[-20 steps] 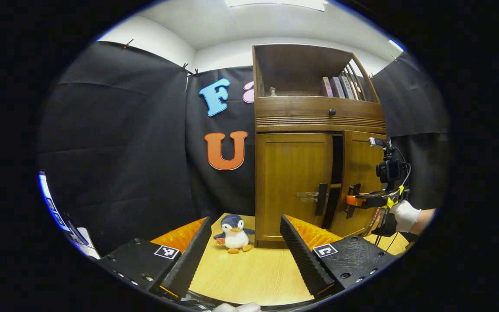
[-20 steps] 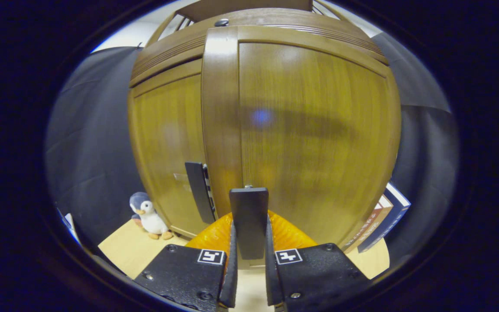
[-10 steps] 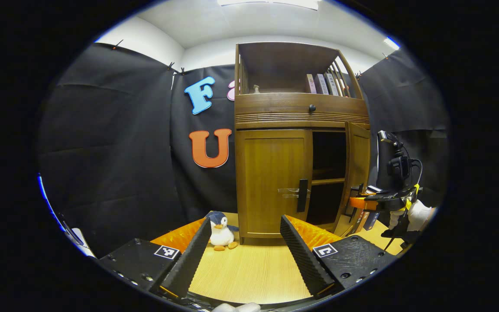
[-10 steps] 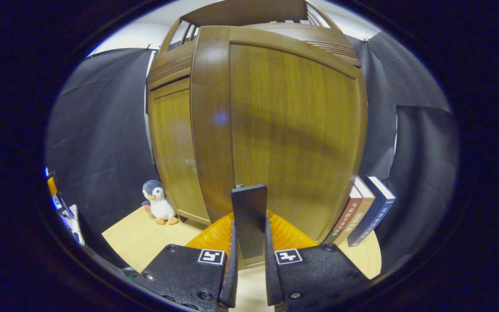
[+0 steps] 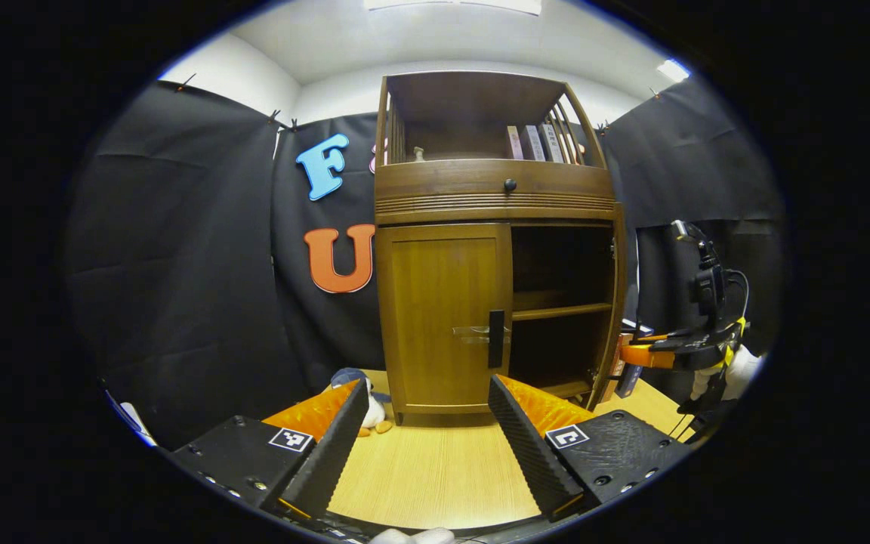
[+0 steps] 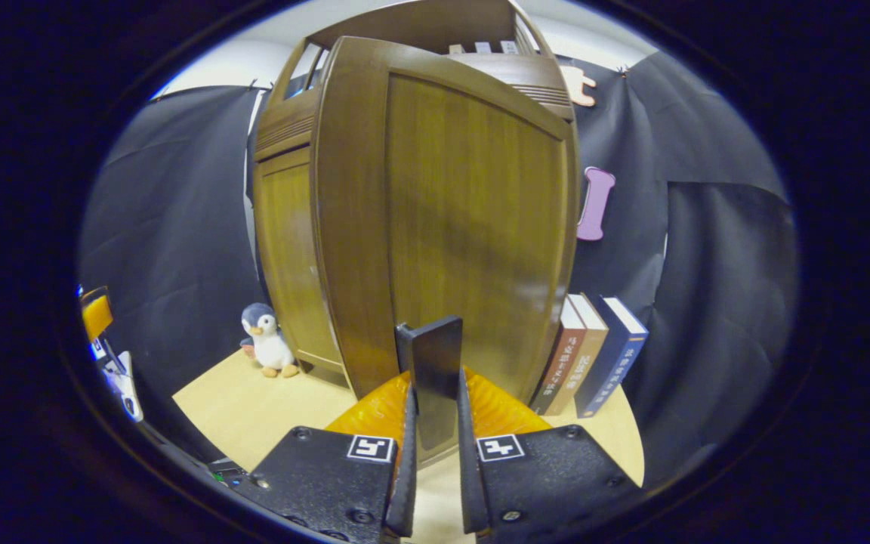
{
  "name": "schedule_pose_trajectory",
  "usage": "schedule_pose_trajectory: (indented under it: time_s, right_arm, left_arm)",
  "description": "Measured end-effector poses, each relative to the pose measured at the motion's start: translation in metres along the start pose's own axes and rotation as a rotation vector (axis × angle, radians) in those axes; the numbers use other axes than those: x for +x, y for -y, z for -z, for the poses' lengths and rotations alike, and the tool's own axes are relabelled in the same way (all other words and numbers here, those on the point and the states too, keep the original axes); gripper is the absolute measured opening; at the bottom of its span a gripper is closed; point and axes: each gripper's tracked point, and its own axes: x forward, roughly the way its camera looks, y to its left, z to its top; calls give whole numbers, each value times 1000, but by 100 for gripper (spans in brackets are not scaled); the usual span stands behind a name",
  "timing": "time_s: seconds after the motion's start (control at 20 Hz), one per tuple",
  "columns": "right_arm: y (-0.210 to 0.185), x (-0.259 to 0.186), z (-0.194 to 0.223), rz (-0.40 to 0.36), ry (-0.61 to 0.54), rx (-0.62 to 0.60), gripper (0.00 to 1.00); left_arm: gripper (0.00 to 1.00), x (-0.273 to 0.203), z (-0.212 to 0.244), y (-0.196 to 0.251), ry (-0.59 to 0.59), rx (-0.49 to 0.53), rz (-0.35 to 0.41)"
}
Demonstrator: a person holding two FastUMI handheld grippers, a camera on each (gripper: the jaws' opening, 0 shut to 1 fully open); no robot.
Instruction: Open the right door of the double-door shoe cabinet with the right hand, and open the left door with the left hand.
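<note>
The wooden shoe cabinet stands on the table straight ahead of my left gripper, which is open and holds nothing, a short way in front of the cabinet. The left door is closed, its black handle at its inner edge. The right door is swung wide open, so the dark shelves inside show. In the right gripper view my right gripper is shut on that right door's black handle, with the right door close in front. A white-gloved hand holds this gripper.
A penguin plush sits by the cabinet's left foot. Books lean upright beside the cabinet's right side, just behind the open door. More books stand on the top shelf, above a drawer knob. Bare table lies before the cabinet.
The right door has swung from slightly ajar to wide open, pulled by my right gripper on its handle. My left gripper has turned, bringing the cabinet to the middle of its view.
</note>
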Motion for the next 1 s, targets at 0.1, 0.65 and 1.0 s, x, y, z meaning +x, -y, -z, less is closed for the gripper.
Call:
schedule_pose_trajectory:
  time_s: [0.1,0.65,1.0]
  right_arm:
    - [14,-9,3,26,0,9,26]
    - [91,-42,12,162,-12,21,9]
    - [134,-46,14,148,-37,29,4]
  left_arm:
    - [96,1,1,6,-1,0,11]
    - [96,13,-3,59,-6,15,104]
    - [96,23,-9,92,-12,9,140]
